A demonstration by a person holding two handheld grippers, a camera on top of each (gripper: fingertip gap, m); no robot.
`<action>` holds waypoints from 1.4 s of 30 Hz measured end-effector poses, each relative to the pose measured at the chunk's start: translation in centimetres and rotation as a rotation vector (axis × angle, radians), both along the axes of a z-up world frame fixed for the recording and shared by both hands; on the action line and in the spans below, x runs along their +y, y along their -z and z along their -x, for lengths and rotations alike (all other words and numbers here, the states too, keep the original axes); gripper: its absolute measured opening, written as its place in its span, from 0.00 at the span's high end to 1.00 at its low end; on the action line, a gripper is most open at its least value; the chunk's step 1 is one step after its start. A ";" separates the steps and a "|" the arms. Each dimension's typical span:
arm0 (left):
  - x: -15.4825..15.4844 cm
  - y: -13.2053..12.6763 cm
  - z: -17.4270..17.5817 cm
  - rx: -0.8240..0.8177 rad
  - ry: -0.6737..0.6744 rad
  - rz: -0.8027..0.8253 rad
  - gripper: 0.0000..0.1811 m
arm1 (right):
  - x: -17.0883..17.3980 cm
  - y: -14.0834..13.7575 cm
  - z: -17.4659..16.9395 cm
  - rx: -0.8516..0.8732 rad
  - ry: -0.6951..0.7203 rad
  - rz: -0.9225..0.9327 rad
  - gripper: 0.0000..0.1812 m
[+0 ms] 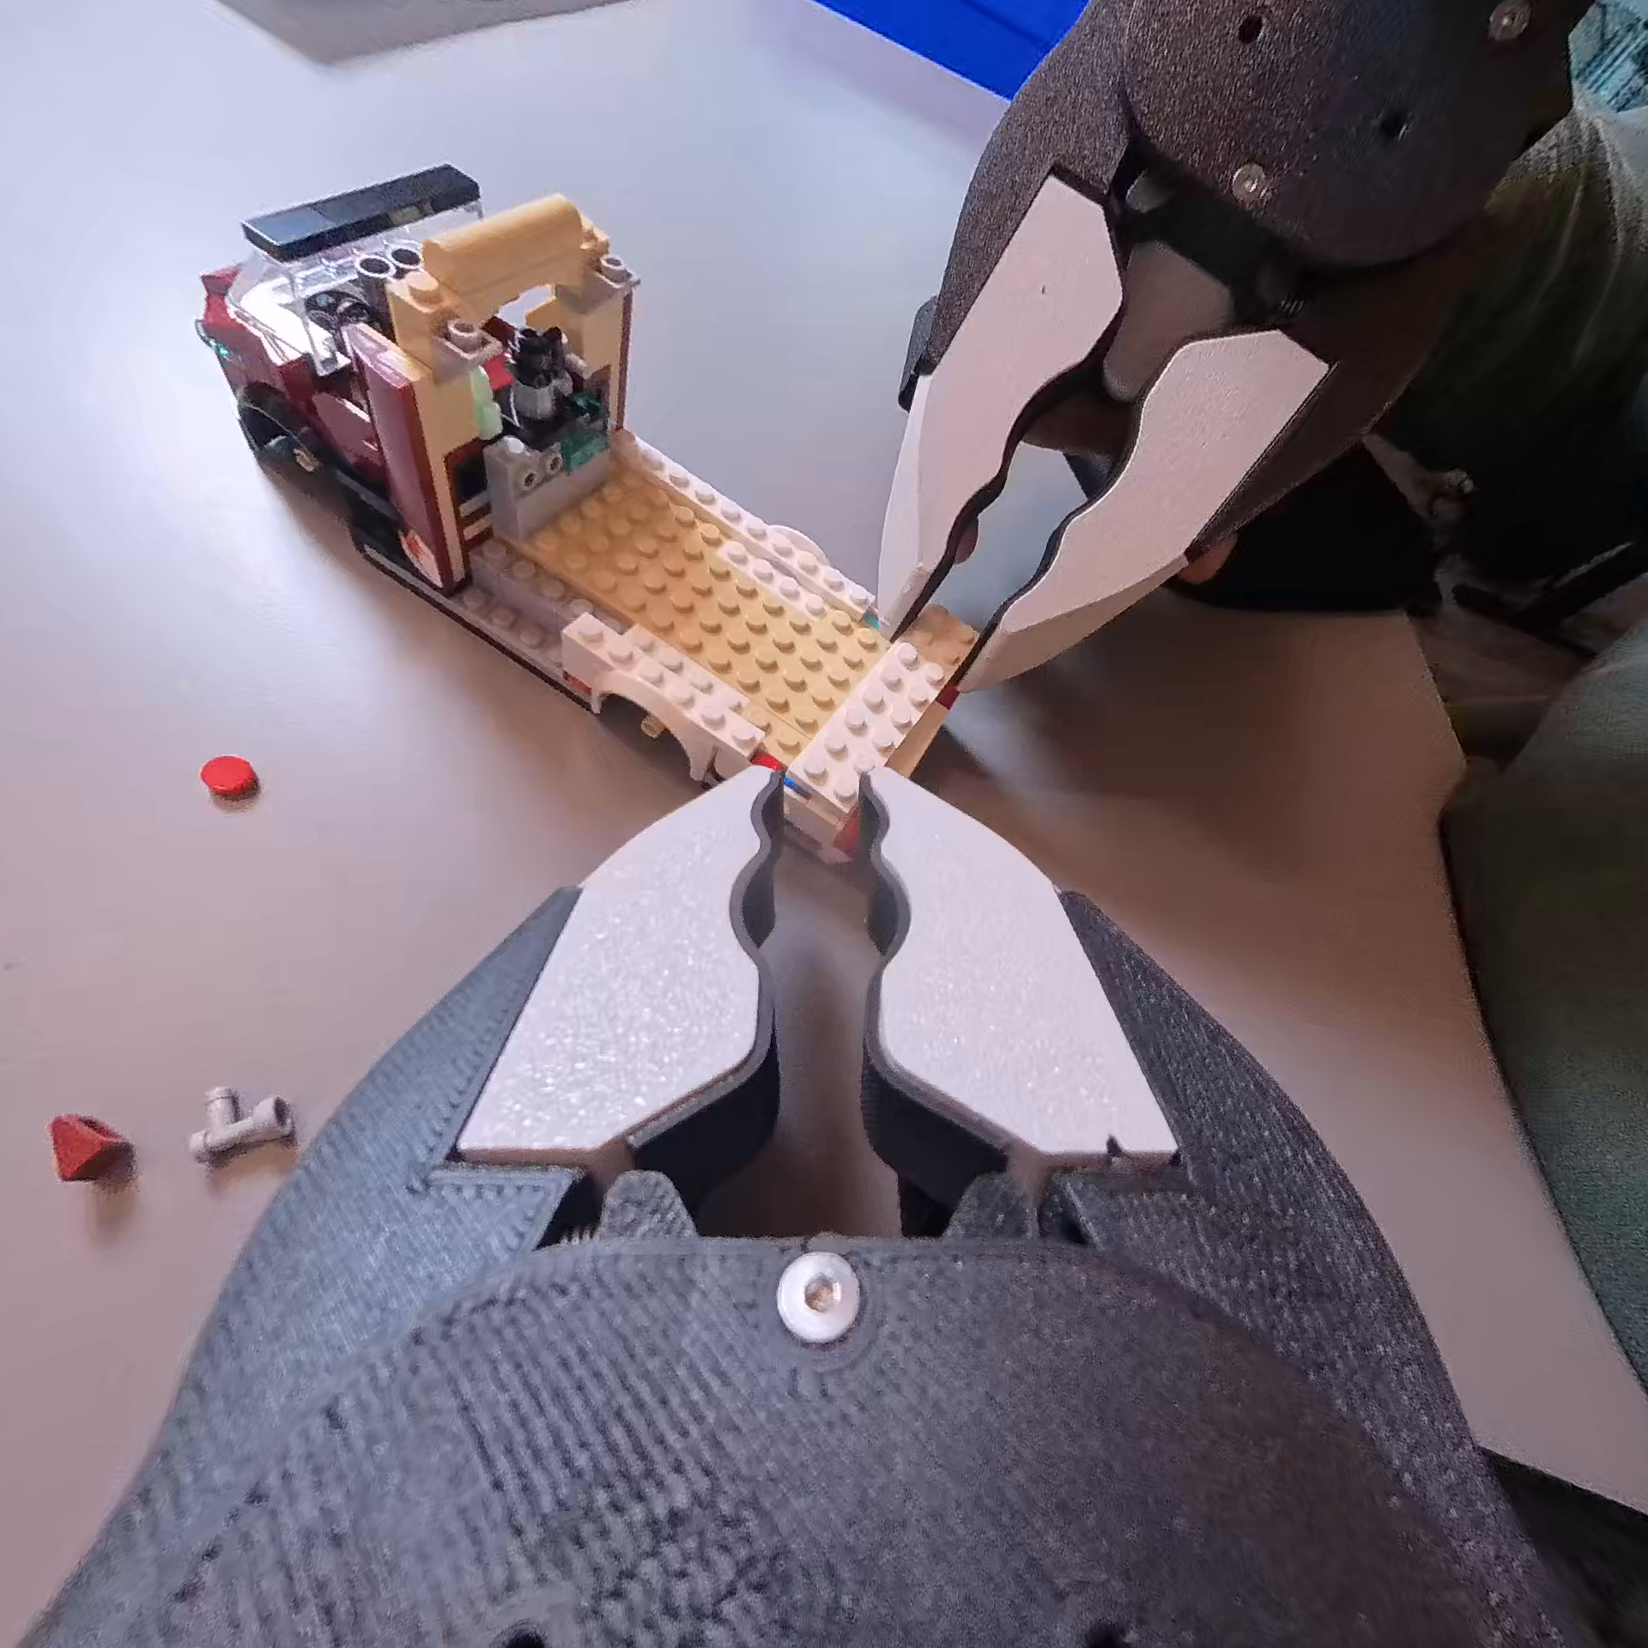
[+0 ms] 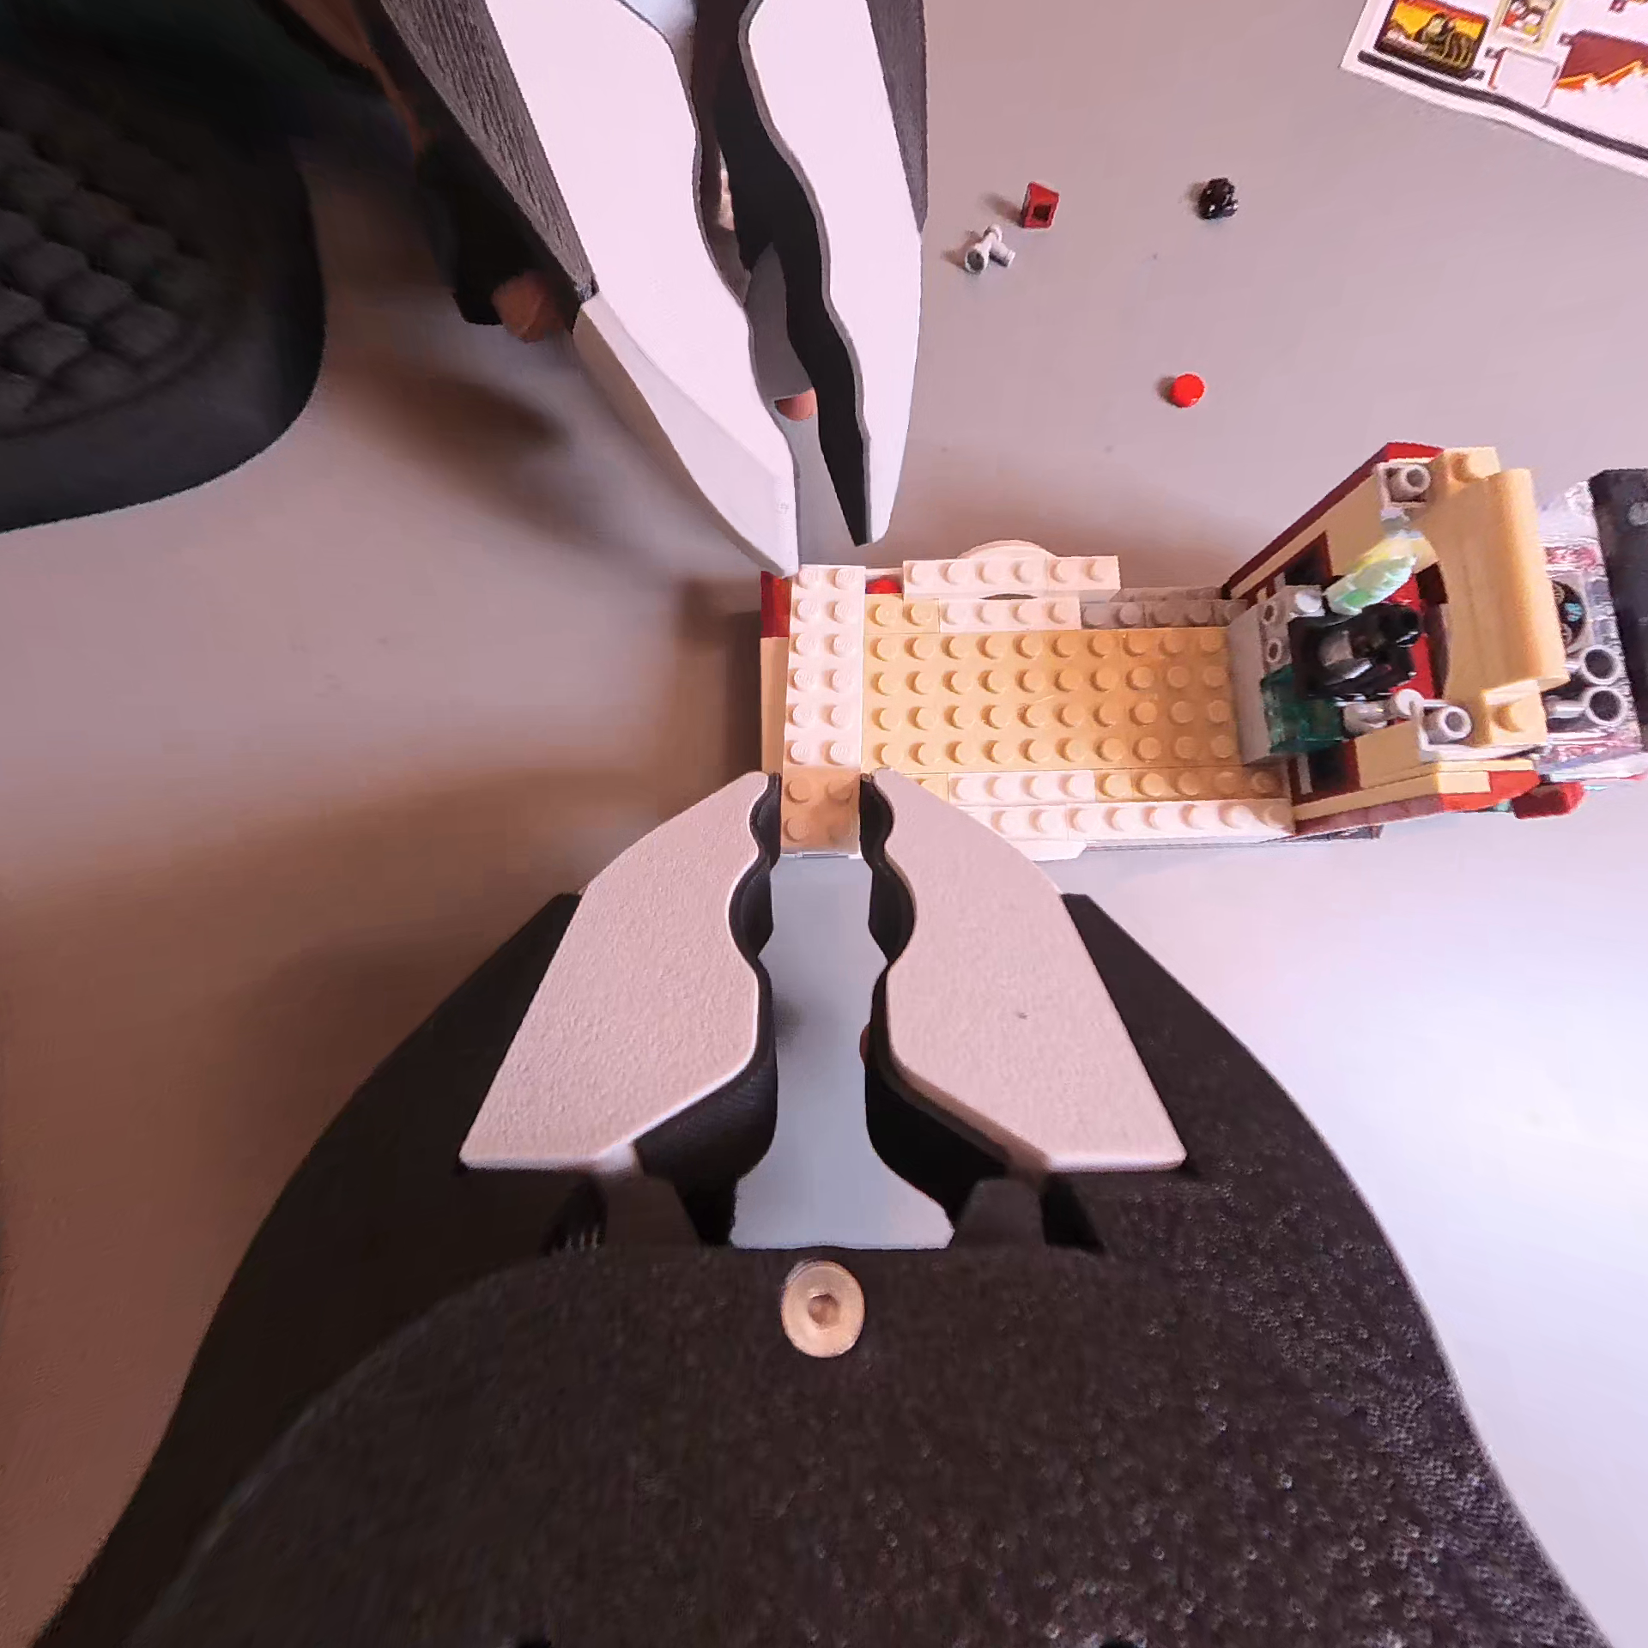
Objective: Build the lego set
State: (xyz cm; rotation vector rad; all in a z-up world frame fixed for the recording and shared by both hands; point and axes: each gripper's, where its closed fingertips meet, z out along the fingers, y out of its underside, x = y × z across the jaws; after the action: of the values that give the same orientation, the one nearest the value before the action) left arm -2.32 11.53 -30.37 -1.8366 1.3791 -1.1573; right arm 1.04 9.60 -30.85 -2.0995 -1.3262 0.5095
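Fingers of the left gripper (image 1: pixel 822 785) and right gripper (image 2: pixel 820 785) clench opposite rear corners of the lego truck (image 1: pixel 678 615) on the bench (image 1: pixel 446 892); squeeze evenly, pressing the white plate (image 2: pixel 825 669) flat.

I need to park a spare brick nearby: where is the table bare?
Bare table lies along the truck model's near side in the right wrist view. Crowded: its tail, where left gripper and right gripper meet, and around the red stud.

printed instruction sheet (image 2: pixel 1516 71) far right on table, coloured pictures only, lettering too small to read, no other writing legible
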 end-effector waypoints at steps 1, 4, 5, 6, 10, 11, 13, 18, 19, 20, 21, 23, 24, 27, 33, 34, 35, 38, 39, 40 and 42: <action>0.1 0.0 0.0 -0.002 -0.006 0.003 0.92 | 0.1 0.1 0.0 -0.007 -0.002 -0.001 0.91; 0.2 0.2 0.1 0.012 -0.017 0.016 0.92 | 0.2 0.2 -0.2 -0.017 -0.008 -0.002 0.91; 0.3 0.2 0.2 0.011 -0.024 0.015 0.92 | 0.3 0.2 -0.2 -0.015 -0.010 -0.002 0.91; 0.2 0.2 0.2 0.009 -0.023 0.016 0.92 | 0.3 0.2 -0.2 -0.014 -0.012 -0.004 0.91; 0.1 0.2 0.1 0.012 -0.016 0.019 0.92 | 0.3 0.2 -0.2 -0.010 -0.041 -0.012 0.90; 0.0 0.2 0.1 0.013 -0.012 0.018 0.92 | 0.3 0.2 -0.2 -0.009 -0.046 -0.013 0.90; -0.1 0.3 0.1 0.016 -0.005 0.013 0.92 | 0.3 0.1 -0.1 -0.004 -0.054 -0.015 0.90; -0.4 0.3 0.0 0.016 0.007 0.016 0.92 | 0.3 0.2 0.0 0.005 -0.068 0.001 0.90; -0.4 0.2 0.0 0.014 0.006 0.016 0.92 | 0.4 0.2 0.0 0.006 -0.070 0.002 0.90; -0.4 0.2 0.0 0.014 0.008 0.018 0.92 | 0.4 0.2 0.1 0.007 -0.072 0.005 0.90; -0.5 0.2 0.0 0.013 0.008 0.019 0.92 | 0.4 0.2 0.1 0.008 -0.075 0.009 0.90; -0.5 0.2 -0.1 0.014 0.009 0.018 0.93 | 0.4 0.2 0.1 0.010 -0.086 0.009 0.91; -0.5 0.2 -0.1 0.014 0.008 0.017 0.93 | 0.4 0.2 0.1 0.009 -0.092 0.008 0.91; -0.6 0.2 -0.1 0.014 0.010 0.017 0.93 | 0.5 0.2 0.1 0.004 -0.107 0.003 0.91; -0.9 0.2 0.0 0.013 0.020 0.015 0.92 | 0.4 0.2 0.1 0.002 -0.136 0.015 0.91; -0.9 0.2 0.0 0.014 0.020 0.015 0.92 | 0.4 0.2 0.1 0.000 -0.139 0.015 0.91; -0.9 0.2 0.1 0.015 0.022 0.016 0.92 | 0.4 0.2 0.1 -0.001 -0.143 0.016 0.91; -1.0 0.2 0.2 0.015 0.020 0.015 0.92 | 0.3 0.2 0.2 0.002 -0.148 0.018 0.91; -1.0 0.2 0.3 0.016 0.017 0.014 0.92 | 0.3 0.2 0.2 0.006 -0.150 0.020 0.90; -1.0 0.3 0.4 0.017 0.016 0.012 0.92 | 0.3 0.1 0.2 0.011 -0.152 0.021 0.89; -1.0 0.3 0.6 0.022 0.012 0.008 0.92 | 0.2 -0.2 0.1 0.020 -0.154 0.019 0.88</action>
State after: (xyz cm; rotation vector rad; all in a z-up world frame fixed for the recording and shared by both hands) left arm -2.90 10.51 -30.69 -1.8541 1.4017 -1.1533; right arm 0.93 9.84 -30.68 -2.0120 -1.4839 0.6082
